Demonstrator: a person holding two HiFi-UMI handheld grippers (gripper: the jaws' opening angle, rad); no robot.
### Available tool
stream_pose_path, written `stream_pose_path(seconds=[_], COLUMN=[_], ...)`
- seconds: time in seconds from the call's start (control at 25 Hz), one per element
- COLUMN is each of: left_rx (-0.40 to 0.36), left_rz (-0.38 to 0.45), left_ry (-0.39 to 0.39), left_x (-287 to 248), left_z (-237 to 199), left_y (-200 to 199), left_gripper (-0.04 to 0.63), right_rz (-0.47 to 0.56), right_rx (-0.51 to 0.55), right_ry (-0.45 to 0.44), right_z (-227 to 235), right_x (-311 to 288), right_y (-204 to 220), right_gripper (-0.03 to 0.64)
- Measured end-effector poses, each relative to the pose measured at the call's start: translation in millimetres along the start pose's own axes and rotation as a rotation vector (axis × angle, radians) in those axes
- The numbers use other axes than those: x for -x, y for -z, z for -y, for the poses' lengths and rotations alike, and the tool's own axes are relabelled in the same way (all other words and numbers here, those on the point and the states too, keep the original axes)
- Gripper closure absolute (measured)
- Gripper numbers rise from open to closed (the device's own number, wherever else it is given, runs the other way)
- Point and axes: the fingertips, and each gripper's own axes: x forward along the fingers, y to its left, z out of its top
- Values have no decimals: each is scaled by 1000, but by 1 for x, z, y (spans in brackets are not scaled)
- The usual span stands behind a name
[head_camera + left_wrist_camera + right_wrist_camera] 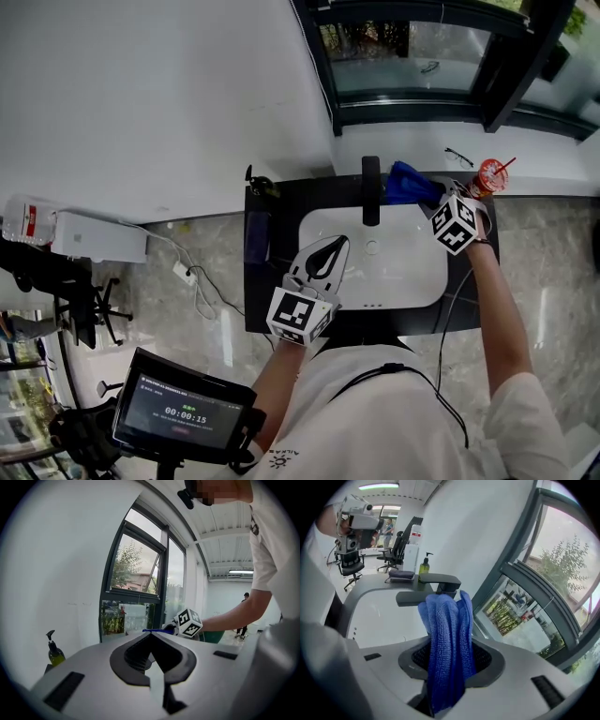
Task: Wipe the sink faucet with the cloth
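Over the near left rim of the white sink (412,277), the left gripper (336,247) hovers with its jaws closed together and empty. Further back, the right gripper (437,203) has its jaws clamped on a bunched blue cloth (407,183), held just beside the black faucet (371,192) at the basin's far edge; whether cloth and faucet touch cannot be told. A soap bottle (423,567) stands on the dark counter (258,281) under a large window (412,56)
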Motion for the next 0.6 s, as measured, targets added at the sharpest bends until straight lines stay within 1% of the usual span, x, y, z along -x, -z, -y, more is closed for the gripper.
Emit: stream_pose_path(seconds=[0.08, 0.2, 0.28, 0.36, 0.44, 0.52, 0.6], left_rx=[2, 2, 2, 1, 2, 5, 6], left_rz=[1, -1, -1, 3, 4, 4, 4], left_ry=[10, 18, 19, 20, 18, 15, 10], left_x=[-1, 0, 1, 0, -2, -4, -3], left_z=[3, 6, 10, 11, 7, 4, 3], left_y=[0, 0, 0, -1, -2, -1, -1], left_gripper=[601, 601, 601, 601, 601, 601, 601], right_rz=[57, 172, 221, 247, 233, 181, 121], right_rx=[-26, -42, -2, 74, 169, 261, 325], right_ry=[-19, -56, -85, -118, -144, -165, -182], right_z=[-4, -20, -40, -60, -77, -89, -93], right_x=[20, 52, 68, 74, 66, 49, 31], right_y=[1, -22, -39, -54, -62, -61, -56], right_gripper=[459, 459, 459, 459, 459, 459, 459])
